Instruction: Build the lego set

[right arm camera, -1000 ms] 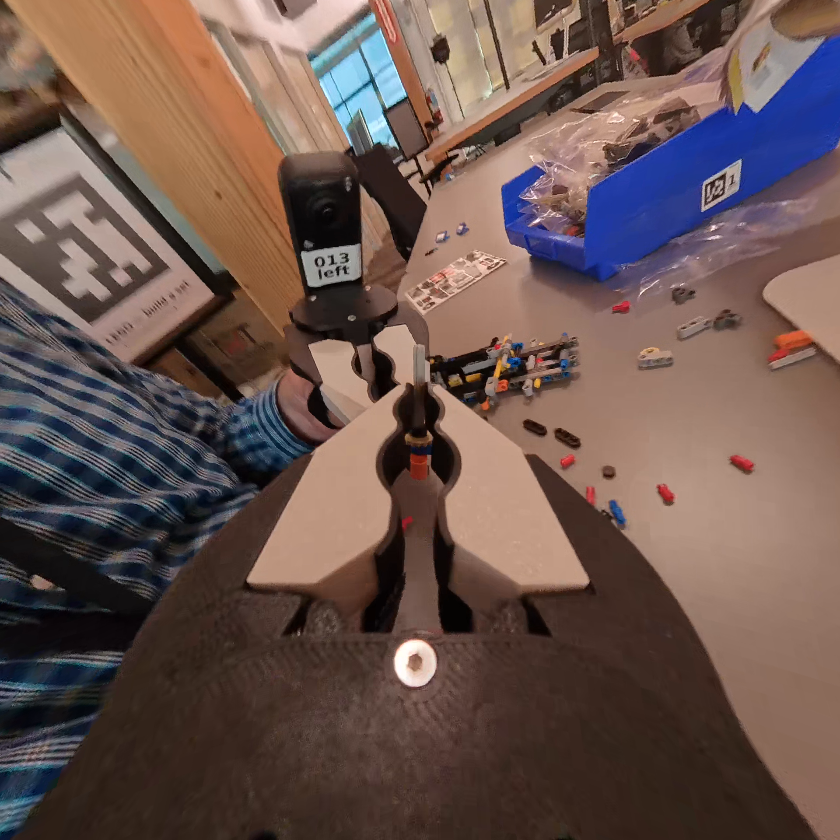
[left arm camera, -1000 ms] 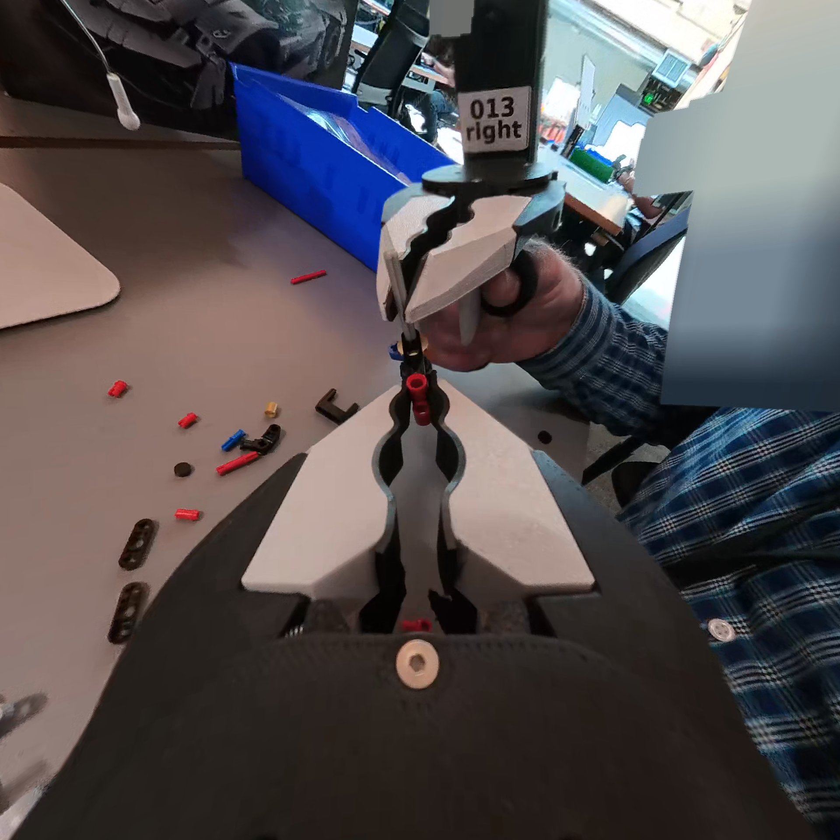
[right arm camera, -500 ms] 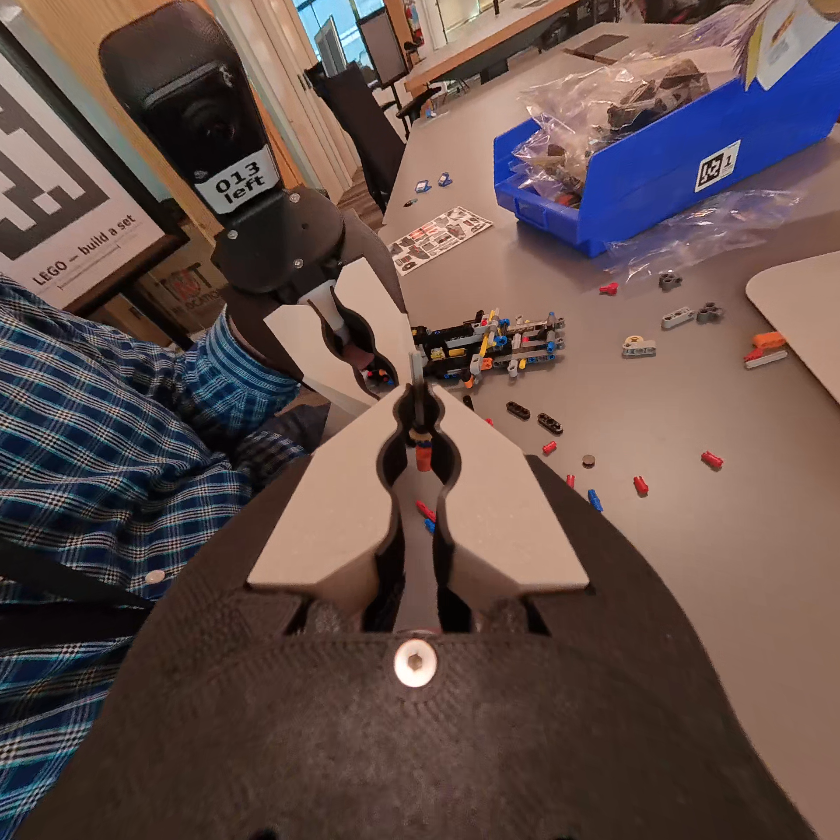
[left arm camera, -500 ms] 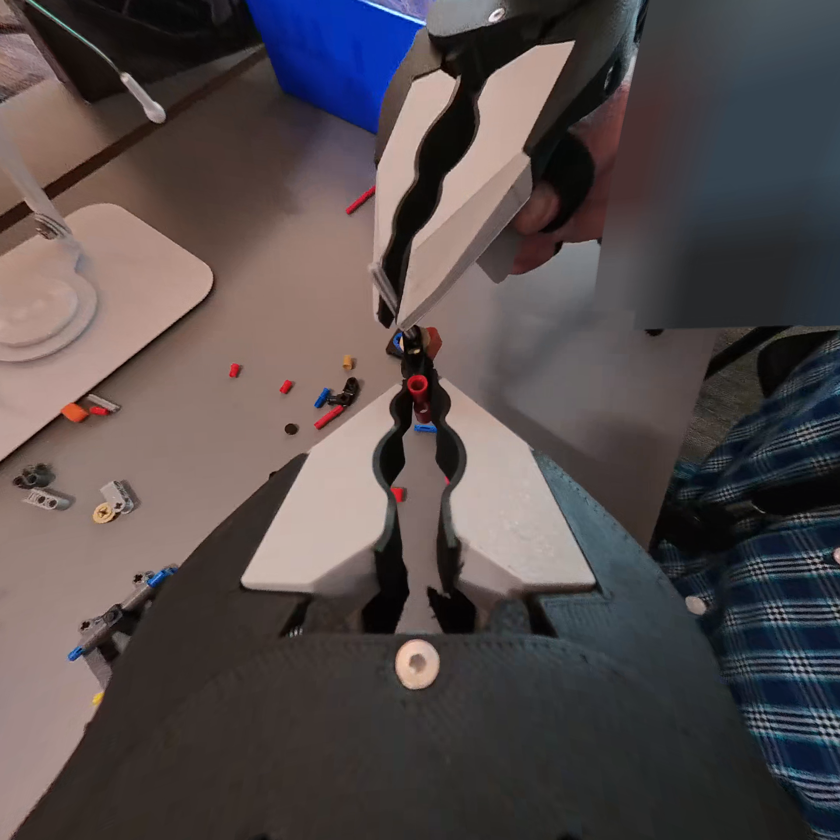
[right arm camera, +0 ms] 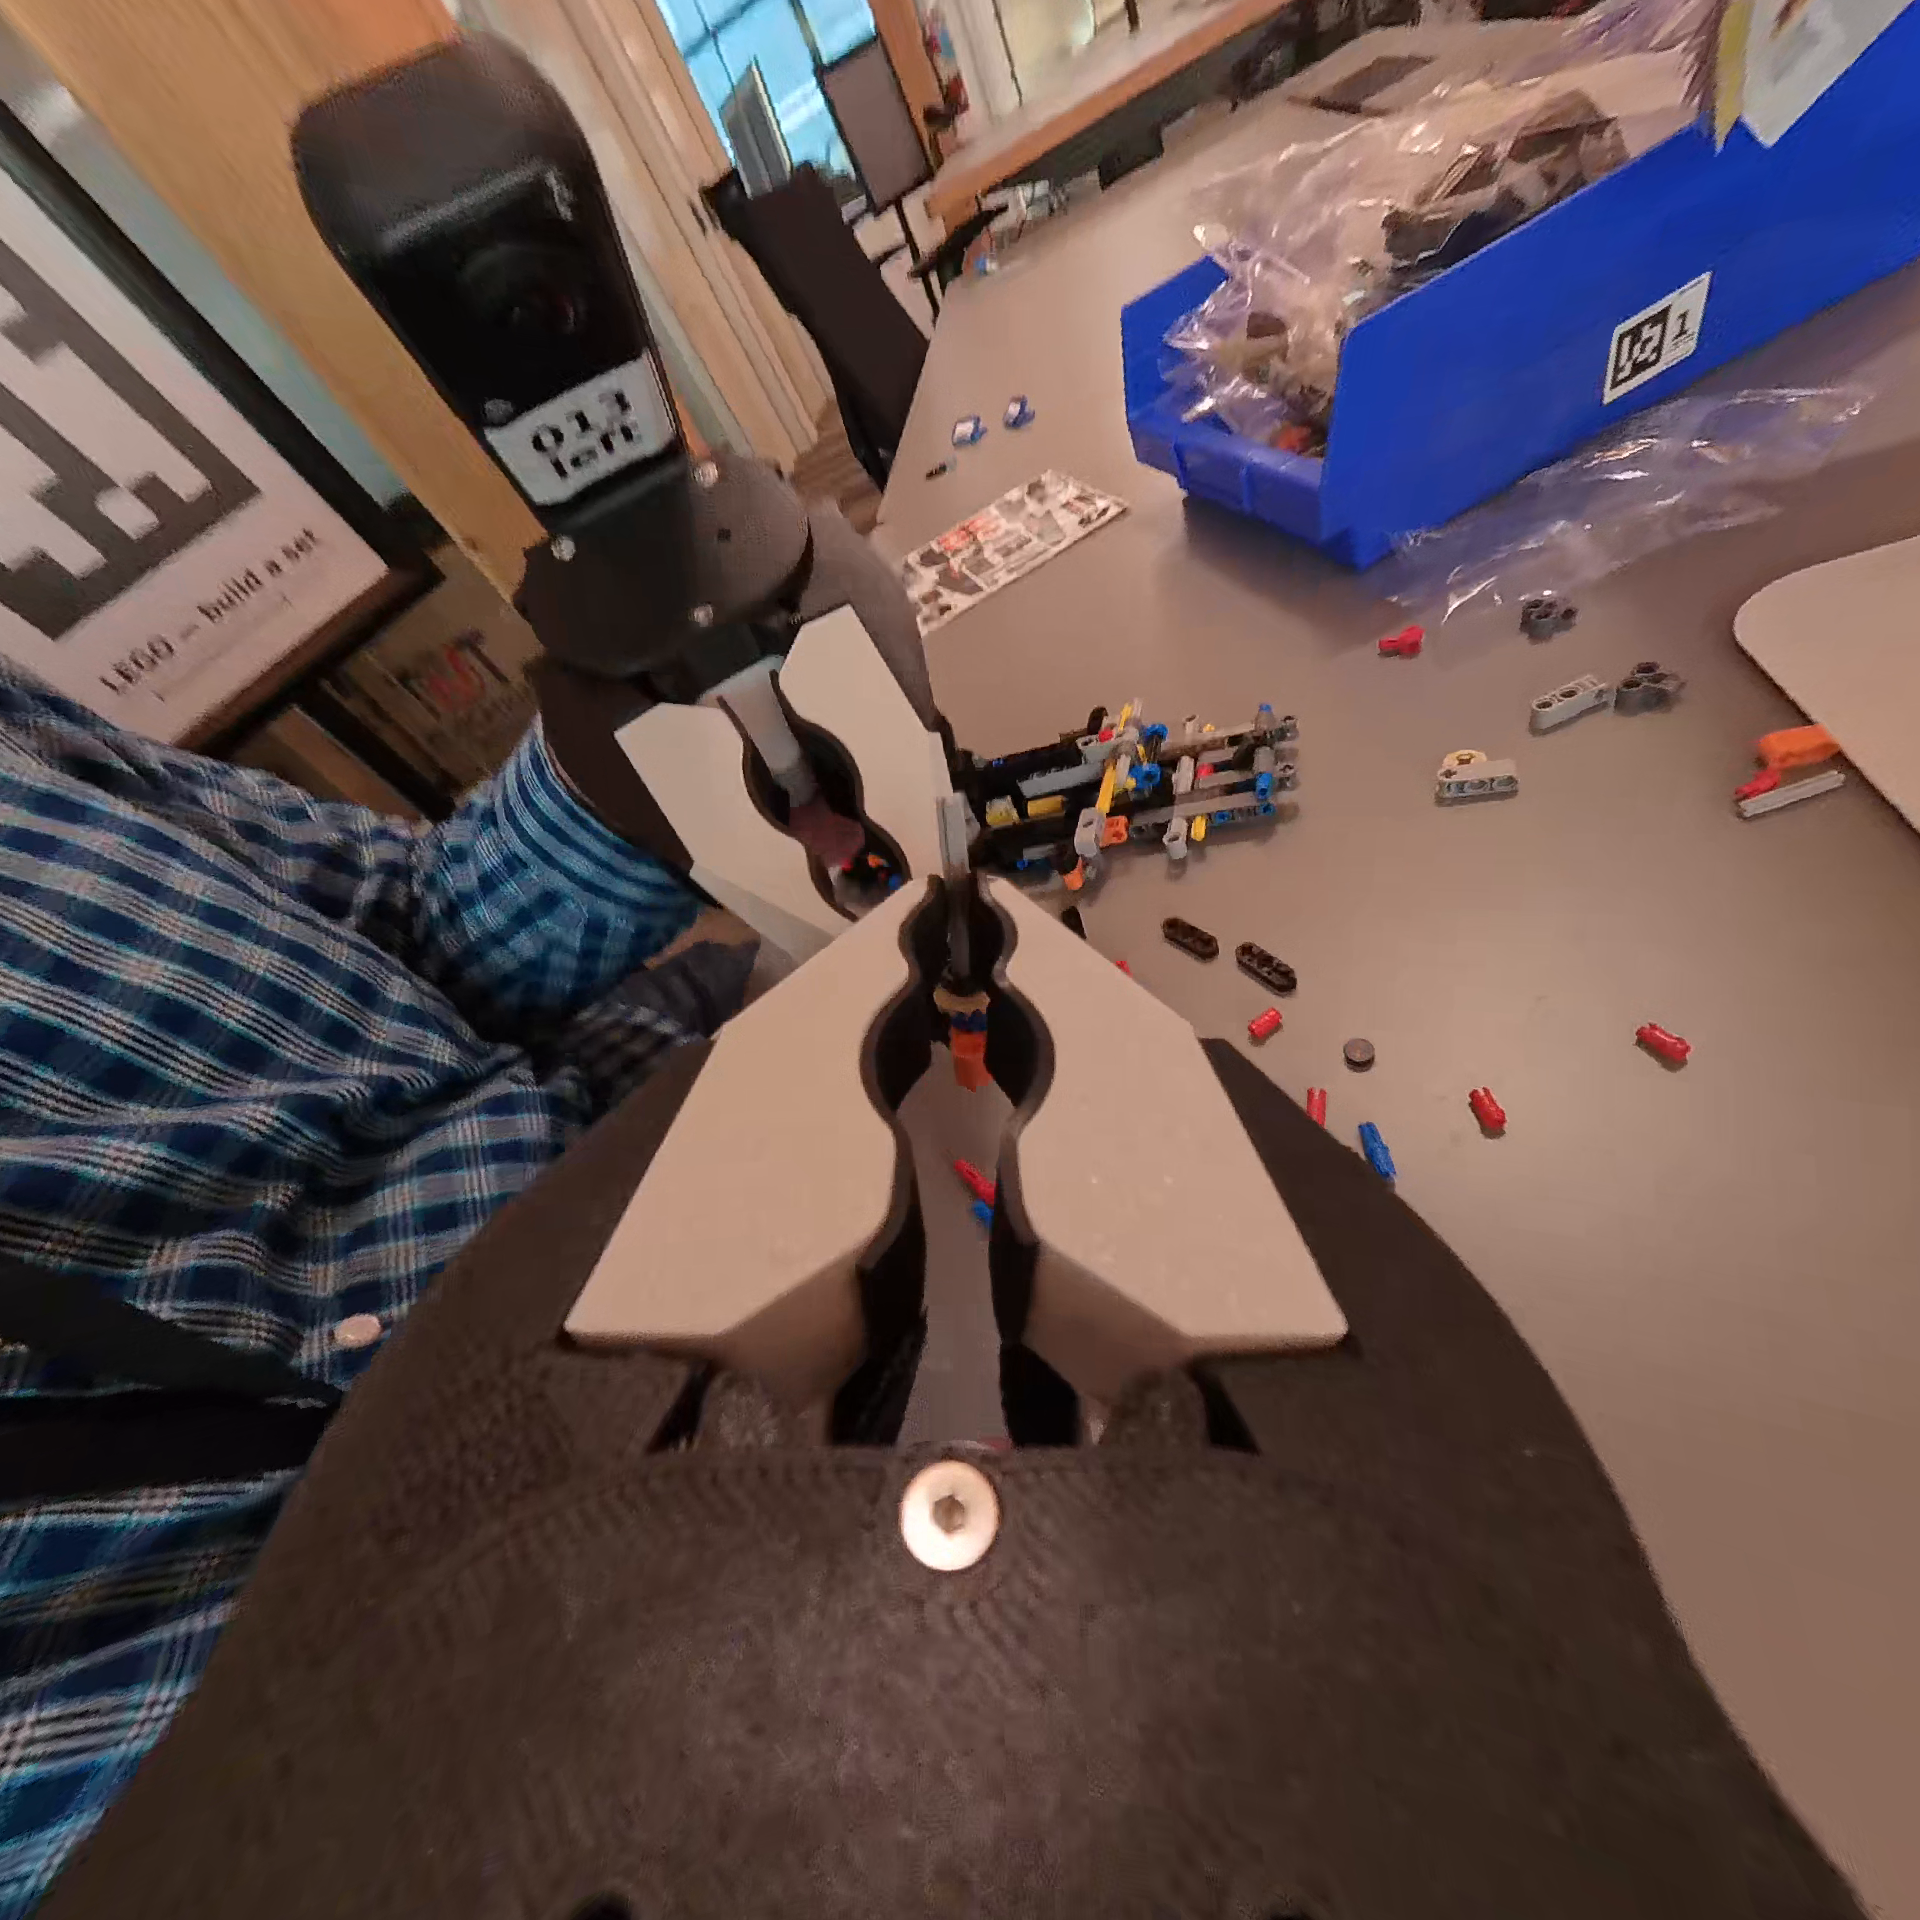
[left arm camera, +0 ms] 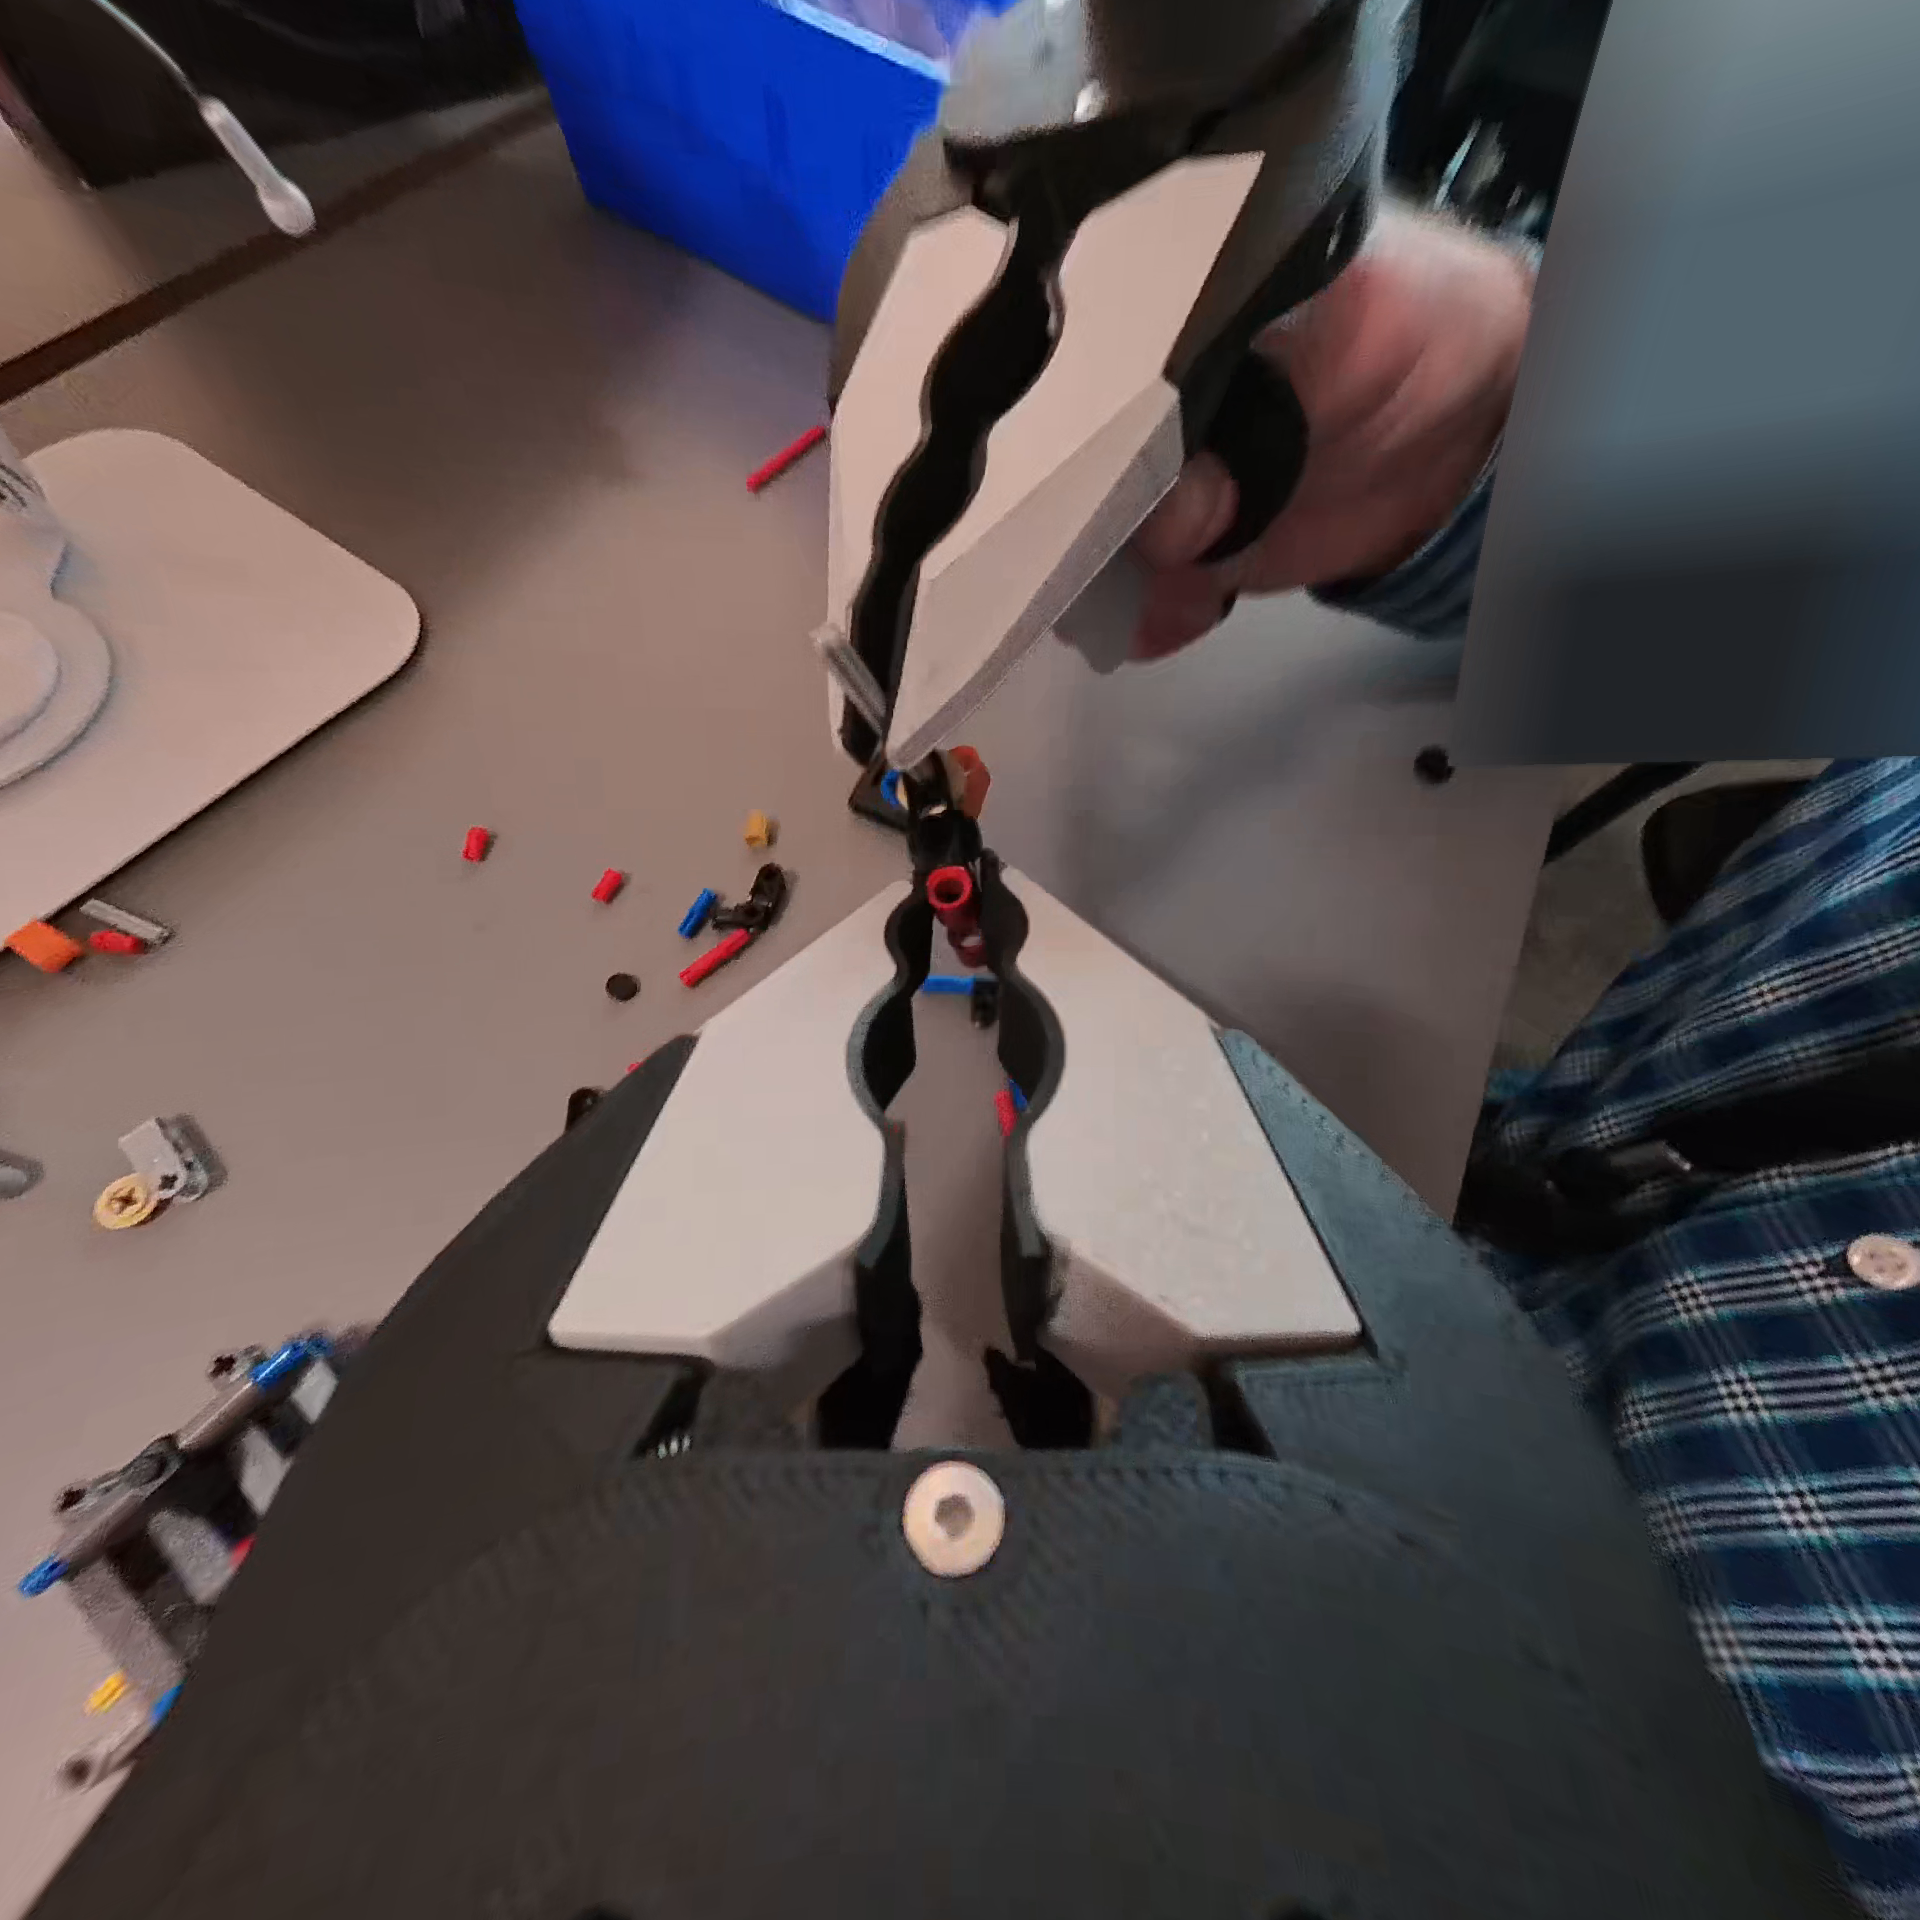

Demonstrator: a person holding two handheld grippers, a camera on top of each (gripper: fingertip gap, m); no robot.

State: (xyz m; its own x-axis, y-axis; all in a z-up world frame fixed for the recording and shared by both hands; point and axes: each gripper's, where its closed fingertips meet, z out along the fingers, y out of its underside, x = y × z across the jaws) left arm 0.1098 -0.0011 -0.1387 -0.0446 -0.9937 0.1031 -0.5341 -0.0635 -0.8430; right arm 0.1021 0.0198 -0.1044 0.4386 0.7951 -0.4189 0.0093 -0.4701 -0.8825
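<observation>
Left gripper: jaws narrow, pinching a small red and black connector piece at the tips, above the table.
Right gripper: jaws narrow, clamped on a grey axle with tan and orange bushes stacked on it.
Contact: both held pieces meet tip to tip in mid-air; the joint itself is too small to read.
Lego chassis: part-built, lying on the grey table beyond the grippers, well apart from them.
Loose pins: red and blue ones scattered below.
Blue bin: bagged parts at the far edge.
Risk: judging by the thin pinch, a misaligned push could twist the axle out and drop it among the loose pins.
</observation>
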